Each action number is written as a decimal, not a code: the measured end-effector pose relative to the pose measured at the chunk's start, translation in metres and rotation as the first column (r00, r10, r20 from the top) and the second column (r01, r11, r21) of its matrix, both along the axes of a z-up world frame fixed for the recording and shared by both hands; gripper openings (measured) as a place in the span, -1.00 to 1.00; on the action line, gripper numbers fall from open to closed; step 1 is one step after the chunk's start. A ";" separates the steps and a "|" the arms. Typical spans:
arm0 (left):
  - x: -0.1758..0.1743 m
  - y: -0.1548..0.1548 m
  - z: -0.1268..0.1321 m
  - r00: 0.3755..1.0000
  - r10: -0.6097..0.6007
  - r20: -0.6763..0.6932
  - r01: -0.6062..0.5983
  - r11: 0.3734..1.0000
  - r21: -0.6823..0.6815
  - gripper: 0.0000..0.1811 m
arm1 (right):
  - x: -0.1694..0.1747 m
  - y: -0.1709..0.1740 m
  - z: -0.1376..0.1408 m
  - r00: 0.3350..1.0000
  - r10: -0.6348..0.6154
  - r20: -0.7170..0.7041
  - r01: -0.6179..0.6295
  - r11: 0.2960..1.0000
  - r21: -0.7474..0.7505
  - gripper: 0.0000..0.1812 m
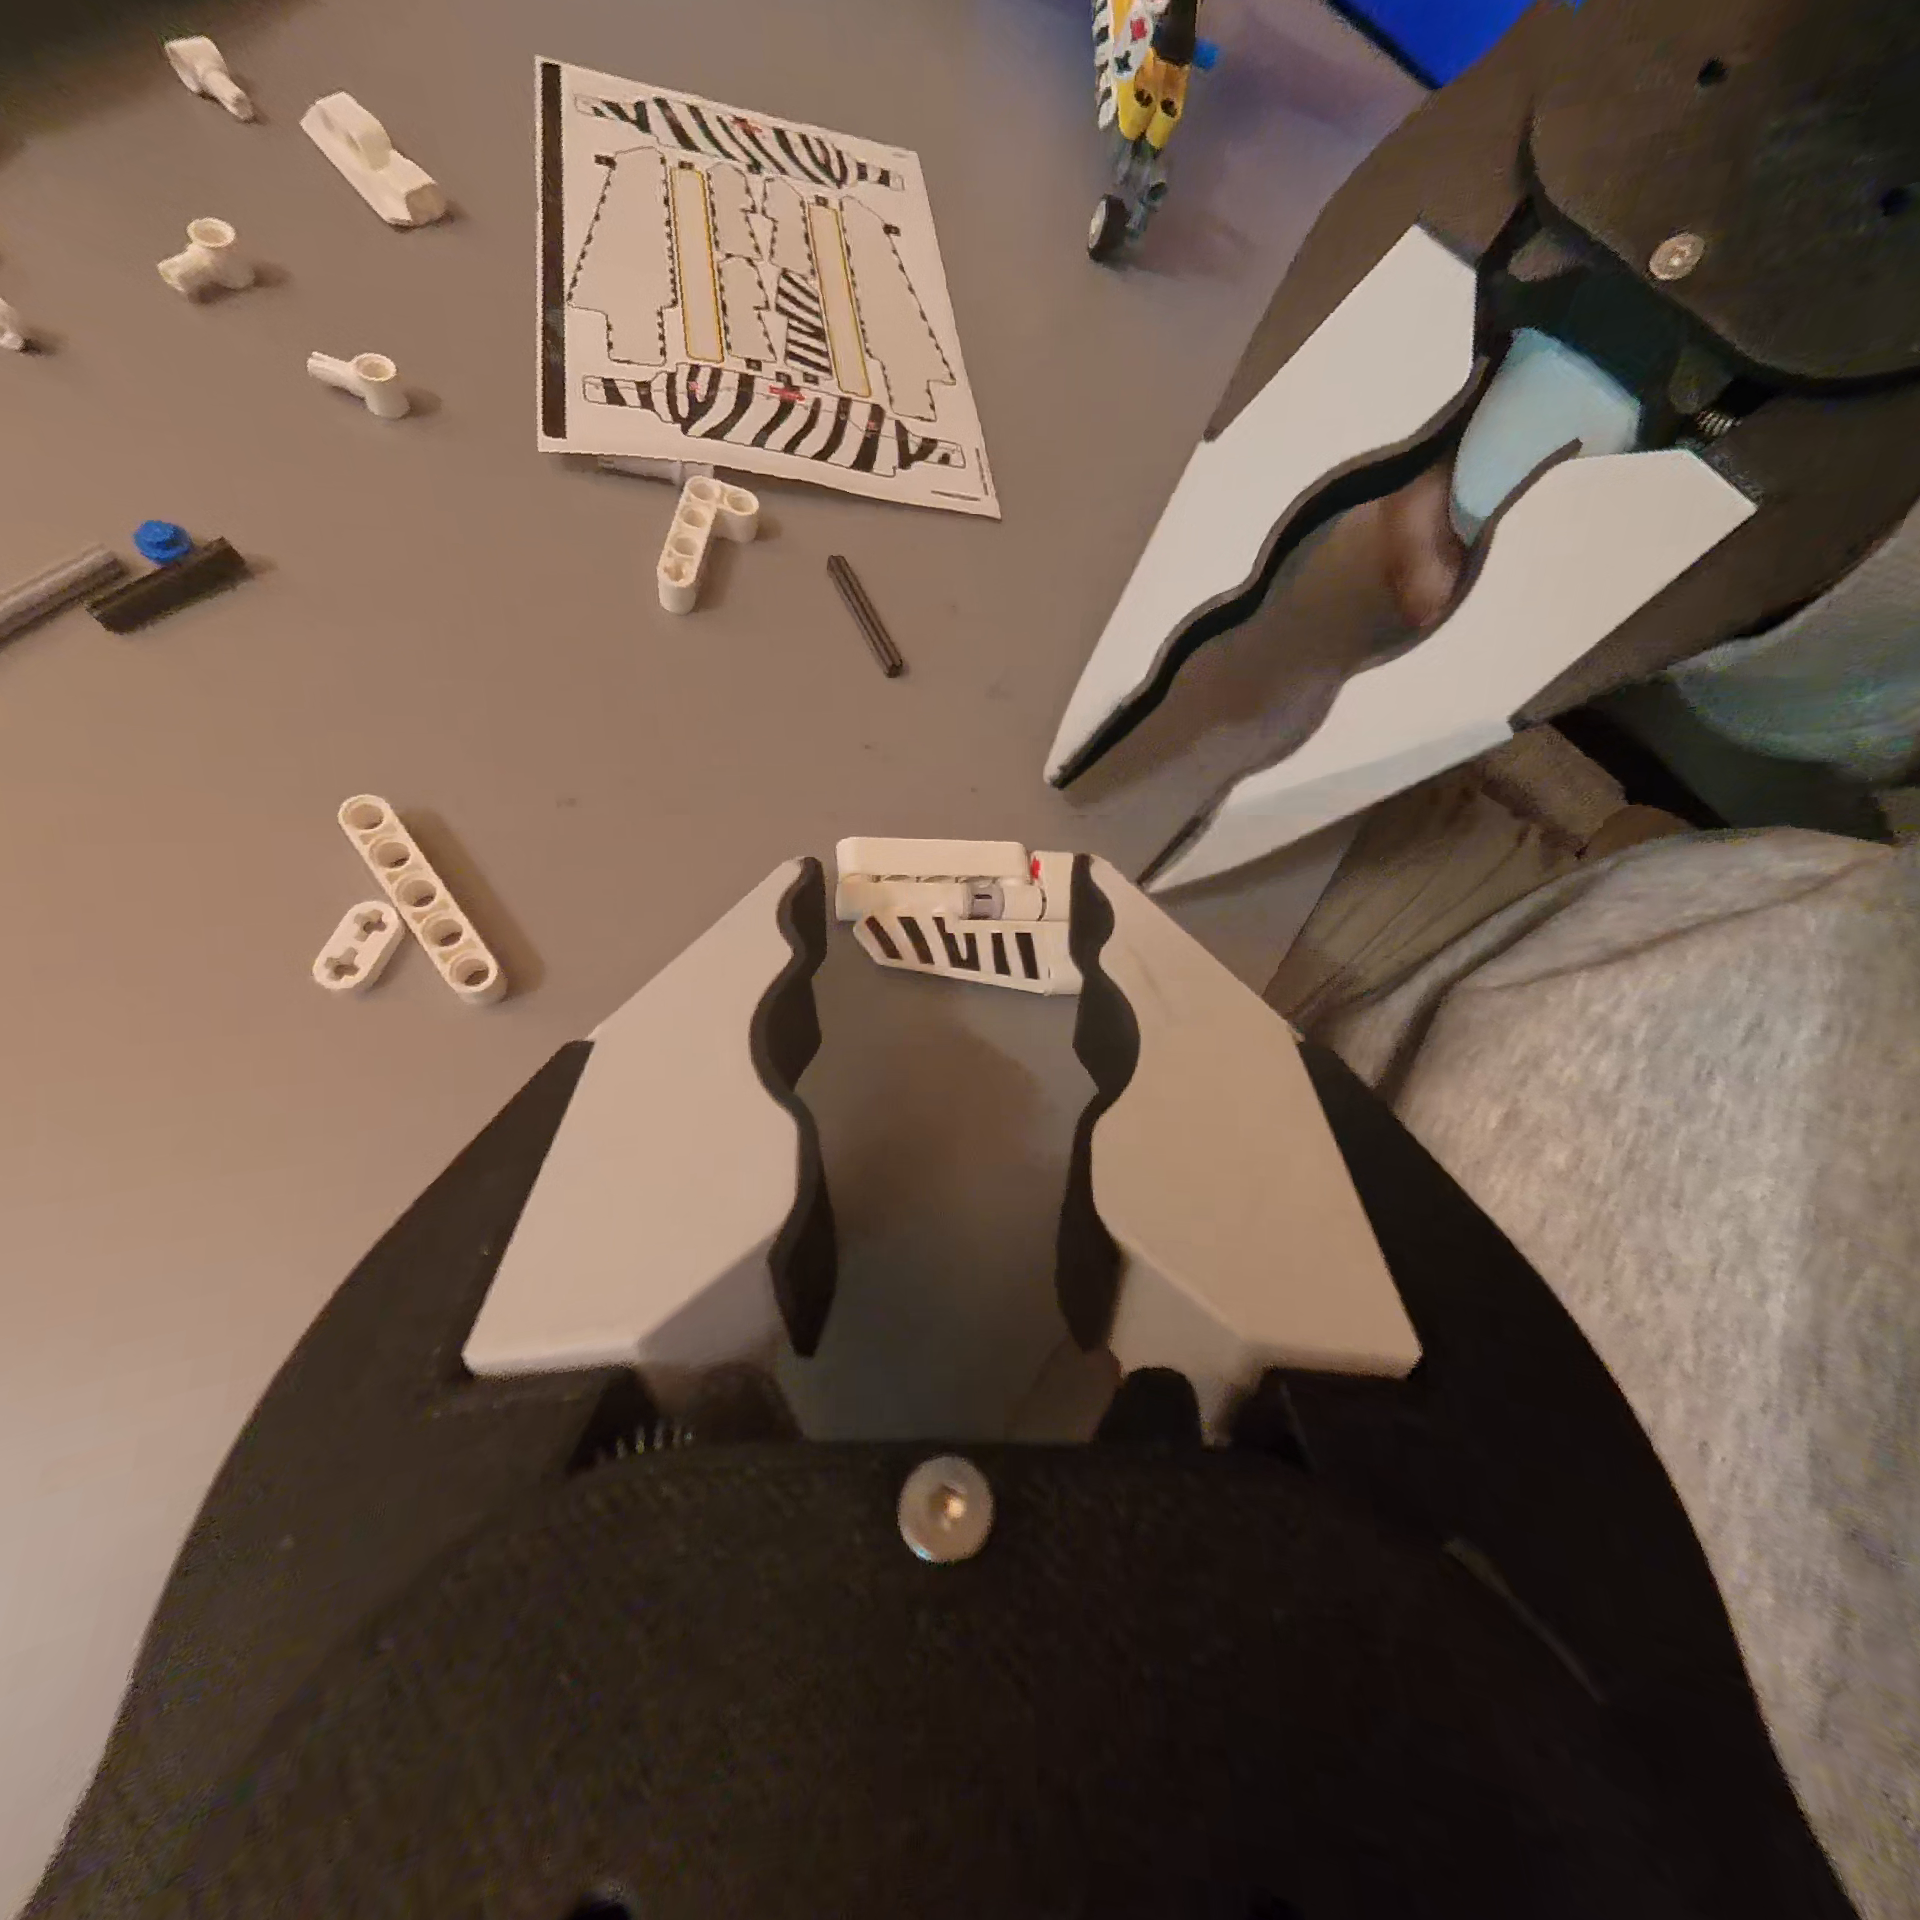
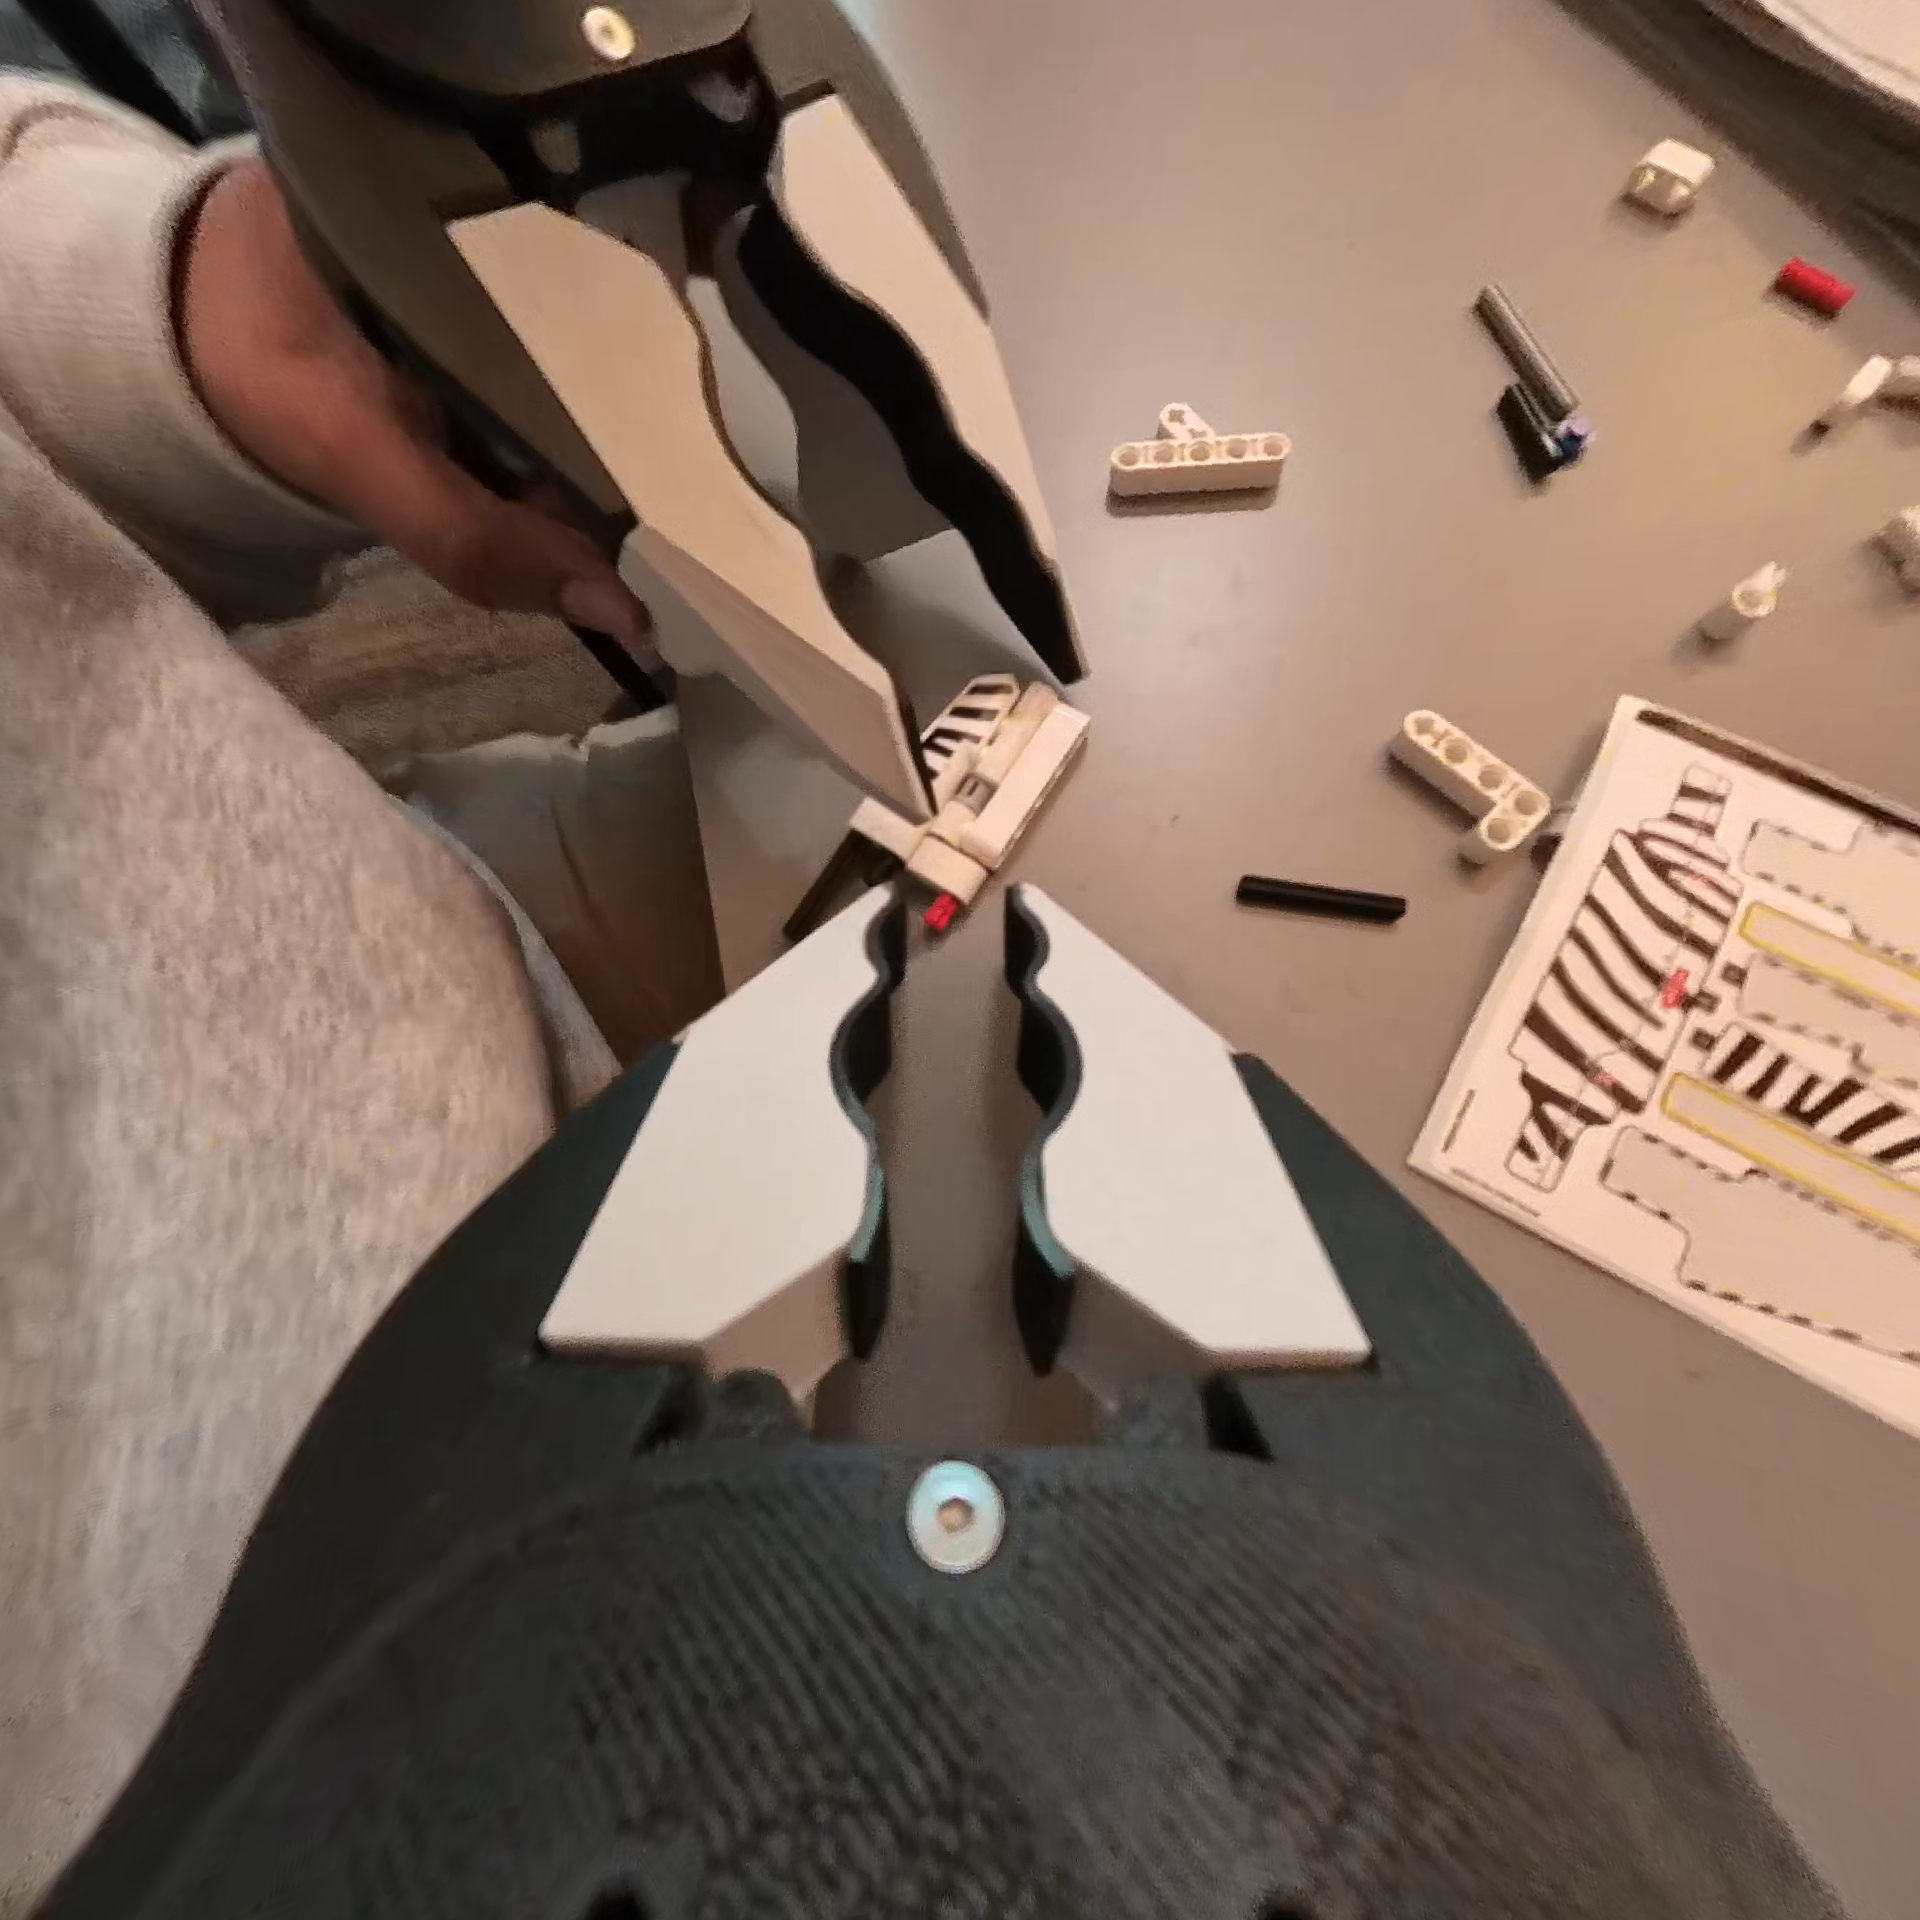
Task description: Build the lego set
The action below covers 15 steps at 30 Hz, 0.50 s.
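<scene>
The grey table carries the whole spread. On it, far from the left gripper, lies the striped sticker sheet. Scattered left of that are white beams and connectors, among them a five-hole beam, an L-shaped beam and a black axle.

The left gripper grasps the small white sub-assembly at its fingertips, just above the near table edge. It is a blocky white piece with a zebra-striped panel and a red pin poking out.

The right gripper stands released, its jaws parted, tips just beside that pin.

The risk, as I judge it, is the shallow tip-hold — any sideways push from the right gripper could twist the sub-assembly loose.
</scene>
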<state>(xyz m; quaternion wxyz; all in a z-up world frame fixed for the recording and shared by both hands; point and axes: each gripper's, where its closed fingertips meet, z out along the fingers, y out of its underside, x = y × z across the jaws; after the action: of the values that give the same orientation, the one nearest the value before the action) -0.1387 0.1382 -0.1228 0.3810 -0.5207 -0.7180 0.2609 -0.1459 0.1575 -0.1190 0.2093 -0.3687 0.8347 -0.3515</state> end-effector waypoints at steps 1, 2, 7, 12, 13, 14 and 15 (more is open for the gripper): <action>0.000 0.000 -0.001 1.000 0.002 0.010 -0.002 1.000 -0.004 -0.44 | 0.000 0.001 0.000 0.999 0.034 -0.032 -0.034 0.999 -0.027 -0.73; 0.001 0.000 -0.001 1.000 0.004 0.018 -0.004 1.000 -0.004 -0.44 | -0.002 0.001 0.000 0.995 0.068 -0.073 -0.072 0.996 -0.061 -0.66; 0.003 0.000 0.005 1.000 0.021 0.007 -0.022 0.999 0.037 -0.43 | -0.006 -0.002 0.004 0.947 0.261 -0.185 -0.288 0.947 -0.139 -0.51; 0.004 0.005 -0.002 0.999 0.025 0.038 -0.026 0.999 0.032 -0.32 | -0.001 -0.007 -0.001 0.863 0.448 -0.233 -0.475 0.876 -0.078 -0.36; 0.003 0.007 -0.001 0.999 0.022 0.029 -0.022 0.999 0.031 -0.31 | 0.001 -0.008 -0.003 0.845 0.477 -0.243 -0.504 0.861 -0.065 -0.34; 0.002 0.008 0.000 1.000 0.017 0.023 -0.018 0.999 0.036 -0.31 | 0.003 -0.009 -0.004 0.827 0.506 -0.246 -0.532 0.845 -0.051 -0.33; 0.001 0.009 0.000 1.000 0.014 0.013 -0.015 0.999 0.039 -0.31 | 0.005 -0.010 -0.006 0.812 0.528 -0.248 -0.552 0.833 -0.037 -0.31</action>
<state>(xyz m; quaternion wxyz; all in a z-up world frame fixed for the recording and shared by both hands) -0.1373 0.1469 -0.1225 0.3848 -0.5095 -0.7292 0.2462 -0.1413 0.1476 -0.1250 0.1837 -0.6390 0.6937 -0.2770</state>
